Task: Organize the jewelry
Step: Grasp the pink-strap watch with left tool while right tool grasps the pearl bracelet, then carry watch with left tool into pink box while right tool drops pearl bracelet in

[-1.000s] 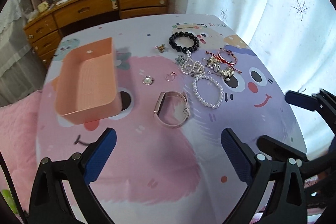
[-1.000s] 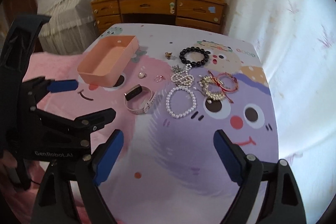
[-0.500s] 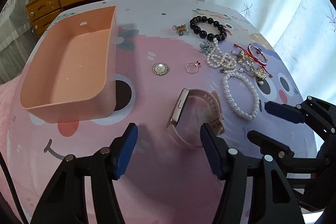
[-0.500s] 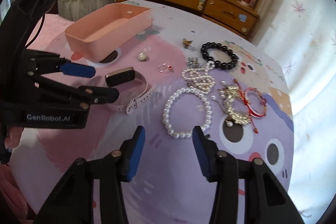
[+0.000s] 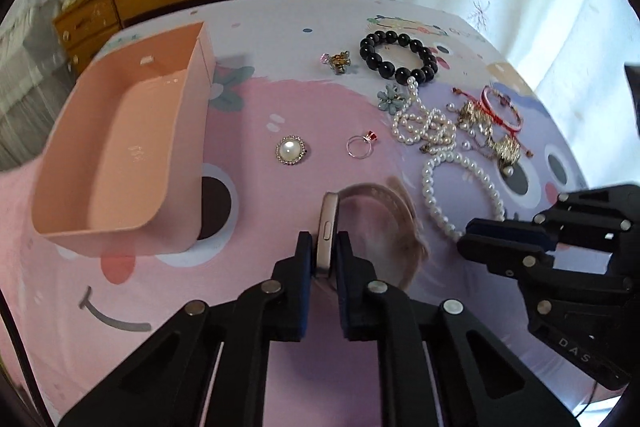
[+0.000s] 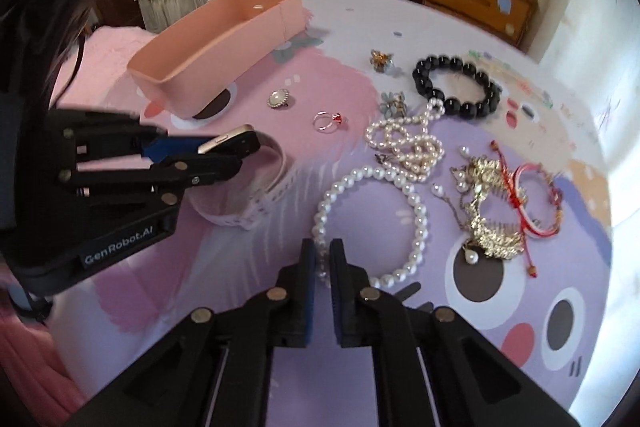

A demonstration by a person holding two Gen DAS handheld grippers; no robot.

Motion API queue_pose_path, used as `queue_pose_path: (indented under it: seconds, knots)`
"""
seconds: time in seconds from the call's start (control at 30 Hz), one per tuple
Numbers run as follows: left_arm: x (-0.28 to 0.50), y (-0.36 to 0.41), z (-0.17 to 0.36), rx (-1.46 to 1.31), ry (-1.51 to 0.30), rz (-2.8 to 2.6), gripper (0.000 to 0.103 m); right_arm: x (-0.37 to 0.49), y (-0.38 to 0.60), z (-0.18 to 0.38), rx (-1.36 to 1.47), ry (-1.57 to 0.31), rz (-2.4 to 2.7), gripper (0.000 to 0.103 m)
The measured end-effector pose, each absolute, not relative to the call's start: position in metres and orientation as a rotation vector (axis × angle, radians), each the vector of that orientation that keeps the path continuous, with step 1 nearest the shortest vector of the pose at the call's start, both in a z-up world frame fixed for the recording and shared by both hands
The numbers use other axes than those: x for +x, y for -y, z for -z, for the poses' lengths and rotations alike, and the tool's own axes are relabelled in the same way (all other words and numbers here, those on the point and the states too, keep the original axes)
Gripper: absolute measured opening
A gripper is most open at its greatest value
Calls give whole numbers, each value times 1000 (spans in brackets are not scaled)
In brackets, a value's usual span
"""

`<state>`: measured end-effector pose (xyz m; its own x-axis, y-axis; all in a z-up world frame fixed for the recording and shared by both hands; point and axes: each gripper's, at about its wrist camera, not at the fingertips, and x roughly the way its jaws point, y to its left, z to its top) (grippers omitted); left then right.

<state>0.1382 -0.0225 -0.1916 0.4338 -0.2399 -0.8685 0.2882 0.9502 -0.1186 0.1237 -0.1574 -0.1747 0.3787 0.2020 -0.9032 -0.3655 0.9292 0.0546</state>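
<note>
A cartoon-print table [image 5: 256, 367] is carrying a peach plastic bin [image 5: 120, 155], a pearl brooch [image 5: 291, 150], a red-stoned ring [image 5: 360, 146], a black bead bracelet [image 5: 398, 57], pearl strands [image 5: 424, 125], a pearl bracelet [image 6: 372, 223] and a pink watch [image 5: 372, 223].

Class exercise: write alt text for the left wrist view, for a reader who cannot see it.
The left gripper is closing on a pink watch lying on a cartoon-print table. An empty peach tray sits left; a pearl bracelet and other jewelry lie right.

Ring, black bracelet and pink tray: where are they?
Ring [image 5: 359, 148]: left wrist view, on its thin band.
Black bracelet [image 6: 456, 103]: right wrist view, on a near bead.
Pink tray [image 5: 120, 155]: left wrist view, on its bare floor.
</note>
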Motion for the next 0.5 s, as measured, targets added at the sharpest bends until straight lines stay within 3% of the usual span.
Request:
queue_pose_path:
  seconds: [0.33, 0.5]
  knots:
    - [135, 6, 158, -1, -1051, 322, 8, 137, 185, 150, 301, -1088, -394, 6]
    - [134, -18, 132, -53, -1030, 327, 8, 139, 179, 123, 350, -1004, -391, 6]
